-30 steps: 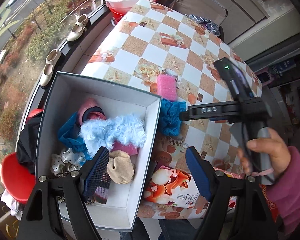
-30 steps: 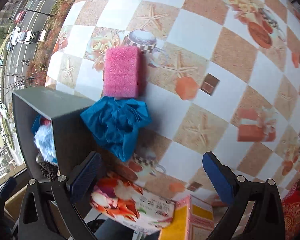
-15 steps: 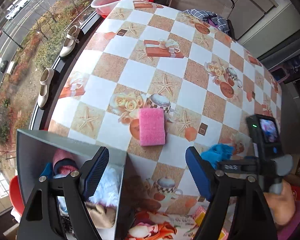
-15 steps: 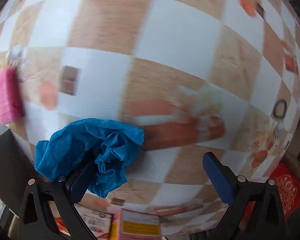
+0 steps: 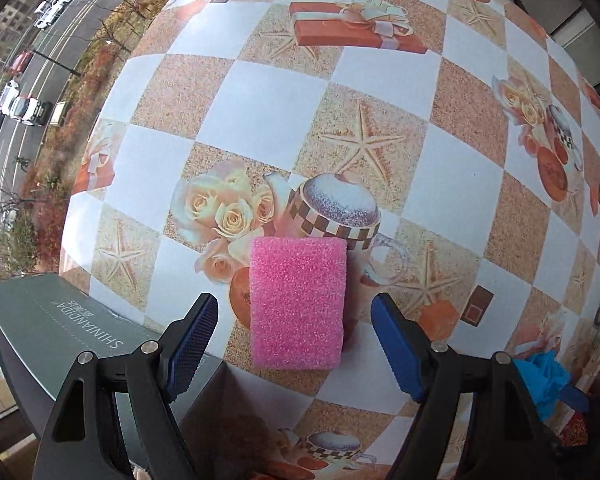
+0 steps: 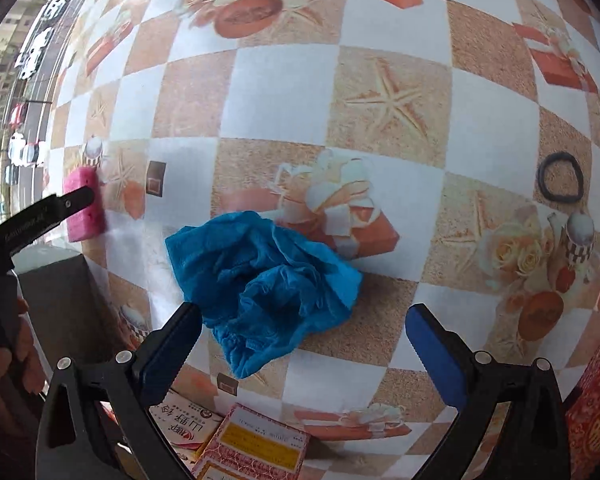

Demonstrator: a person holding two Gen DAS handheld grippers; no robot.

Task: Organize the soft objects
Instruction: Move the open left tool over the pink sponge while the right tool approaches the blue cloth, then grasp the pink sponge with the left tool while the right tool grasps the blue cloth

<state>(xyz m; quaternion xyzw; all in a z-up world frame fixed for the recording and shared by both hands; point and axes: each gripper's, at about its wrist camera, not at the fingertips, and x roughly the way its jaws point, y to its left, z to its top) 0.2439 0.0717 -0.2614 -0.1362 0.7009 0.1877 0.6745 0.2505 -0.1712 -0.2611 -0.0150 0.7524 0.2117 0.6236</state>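
Item 1: pink sponge (image 5: 298, 304), flat on the checkered desk (image 5: 260, 92), lying between the spread jaws of the left gripper (image 5: 294, 344), touching neither. Item 2: crumpled blue cloth (image 6: 260, 280) on the desk, just ahead of the right gripper (image 6: 304, 348), jaws wide apart, left pad at the cloth's edge. Item 3: grey box (image 5: 64, 332) beside the sponge. Item 4: 1 black hair tie (image 6: 560, 178), well apart from the cloth.
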